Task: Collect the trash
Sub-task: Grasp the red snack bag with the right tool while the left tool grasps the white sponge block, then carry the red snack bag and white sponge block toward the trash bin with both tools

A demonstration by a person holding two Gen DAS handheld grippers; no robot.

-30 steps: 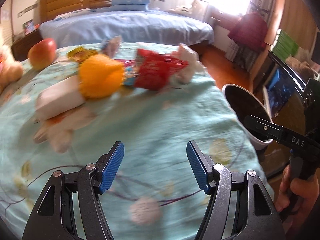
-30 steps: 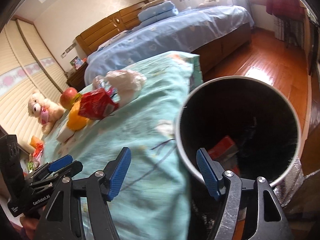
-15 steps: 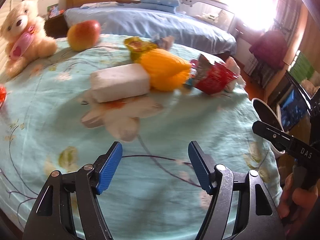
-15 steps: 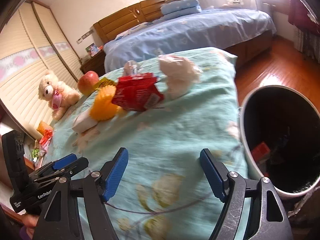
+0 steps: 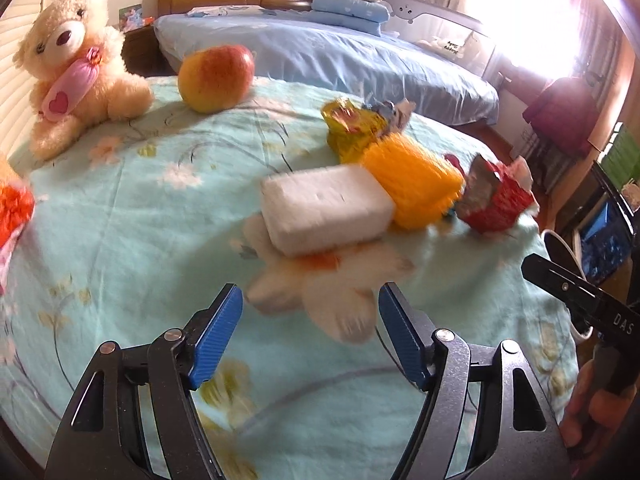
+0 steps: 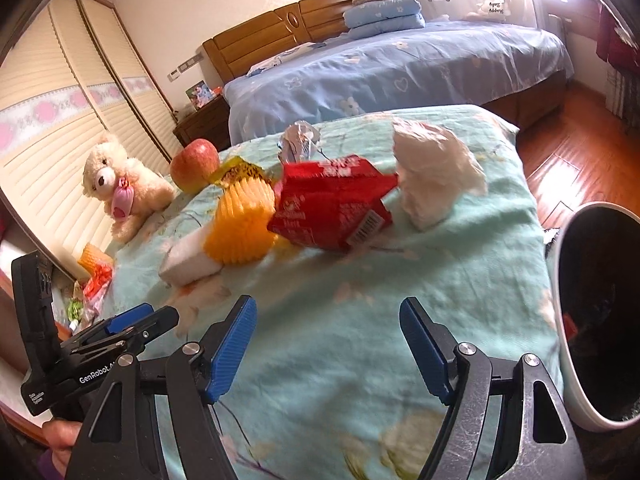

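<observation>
Trash lies on a light-green flowered cloth [image 5: 132, 216]: a white foam block [image 5: 326, 208], an orange ribbed foam sleeve [image 5: 412, 182], a red carton [image 6: 332, 206], a crumpled white tissue [image 6: 434, 170], a yellow wrapper [image 5: 348, 126] and a silver wrapper [image 6: 298, 140]. My left gripper [image 5: 310, 332] is open and empty, just short of the foam block. My right gripper [image 6: 328, 344] is open and empty, short of the red carton. A white bin with a dark inside [image 6: 600, 320] stands at the right edge.
An apple [image 5: 216, 78] and a cream teddy bear [image 5: 76, 64] sit at the far left of the cloth. A blue bed [image 6: 400, 68] stands behind. More orange and red scraps [image 6: 96, 276] lie at the left edge. Wooden floor [image 6: 576, 152] lies to the right.
Both grippers have swung left, away from the bin, and now face the trash pile. The left one has come close to the foam block. Both stayed open and empty.
</observation>
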